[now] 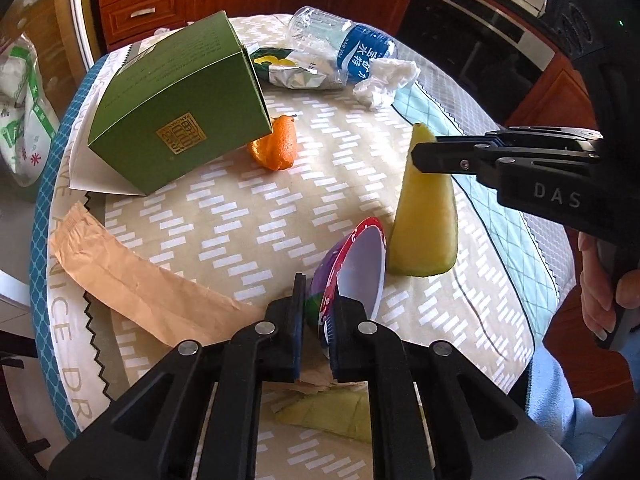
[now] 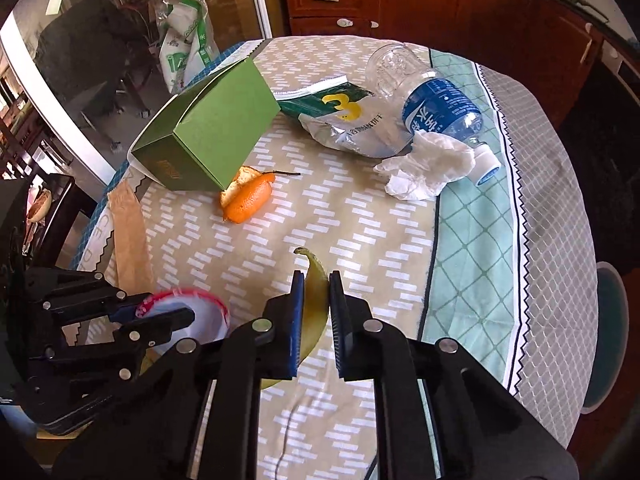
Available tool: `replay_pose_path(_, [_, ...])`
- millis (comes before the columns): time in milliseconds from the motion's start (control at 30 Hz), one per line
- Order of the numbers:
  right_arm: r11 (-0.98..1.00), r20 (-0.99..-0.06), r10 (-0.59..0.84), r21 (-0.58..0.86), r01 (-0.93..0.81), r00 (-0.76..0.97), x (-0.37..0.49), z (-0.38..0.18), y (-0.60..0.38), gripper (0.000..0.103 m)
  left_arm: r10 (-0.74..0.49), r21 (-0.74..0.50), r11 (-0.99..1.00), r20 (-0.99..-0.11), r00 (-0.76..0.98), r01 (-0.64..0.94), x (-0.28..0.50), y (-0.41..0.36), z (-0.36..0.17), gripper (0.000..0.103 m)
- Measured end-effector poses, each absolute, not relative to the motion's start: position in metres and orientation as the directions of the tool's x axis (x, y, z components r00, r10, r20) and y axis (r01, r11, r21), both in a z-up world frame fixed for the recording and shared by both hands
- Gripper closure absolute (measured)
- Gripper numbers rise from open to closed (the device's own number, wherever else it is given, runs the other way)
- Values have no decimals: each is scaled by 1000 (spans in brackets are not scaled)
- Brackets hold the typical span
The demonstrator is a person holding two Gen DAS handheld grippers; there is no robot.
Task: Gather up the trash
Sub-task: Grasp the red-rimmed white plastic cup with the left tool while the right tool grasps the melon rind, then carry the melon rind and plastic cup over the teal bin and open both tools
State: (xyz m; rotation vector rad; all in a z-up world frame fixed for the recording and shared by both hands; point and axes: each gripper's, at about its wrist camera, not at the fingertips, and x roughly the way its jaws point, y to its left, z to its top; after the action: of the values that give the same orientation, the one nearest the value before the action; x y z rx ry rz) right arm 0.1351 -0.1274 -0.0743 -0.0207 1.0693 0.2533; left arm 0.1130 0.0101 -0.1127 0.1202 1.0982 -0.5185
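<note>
My right gripper [image 2: 316, 300] pinches the melon rind [image 2: 314, 308] near its pointed tip, holding it on end just above the tablecloth [image 2: 460, 240]; I judge it stiff but slick, so gripping lower on the wide part seems safer. My left gripper [image 1: 318, 308] clamps the rim of a light, crushable yogurt cup [image 1: 360, 264]. Farther off lie orange peel [image 2: 248, 196], a green box [image 2: 212, 140], tissue [image 2: 424, 168] and a plastic bottle [image 2: 436, 108].
</note>
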Motion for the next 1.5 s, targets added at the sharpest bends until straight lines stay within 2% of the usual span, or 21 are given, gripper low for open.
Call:
replay_pose_path(133, [984, -849, 136, 57, -167, 511, 128, -62, -139, 92, -326, -151, 891, -868, 374, 428, 113, 12, -103, 94])
replay_pose_path(467, [994, -810, 108, 87, -65, 577, 111, -35, -193, 92, -344, -125, 880, -832, 435, 458, 108, -17, -62, 93])
replay_pose_path(767, [992, -760, 79, 124, 25, 645, 90, -12, -253, 92, -353, -89, 854, -822, 446, 513, 108, -70, -46, 93])
replay_pose_path(1033, [971, -734, -47, 125, 203, 677, 68, -1, -352, 92, -391, -78, 797, -823, 412, 599, 113, -140, -41, 93])
replay_pose_path(1233, [927, -765, -159, 101, 361, 624, 54, -24, -441, 92, -420, -57, 714, -832, 361, 698, 119, -217, -43, 93])
replay_pose_path(1500, [871, -852, -184, 89, 482, 491, 51, -92, -513, 92, -438, -48, 620, -850, 294, 783, 127, -311, -58, 93])
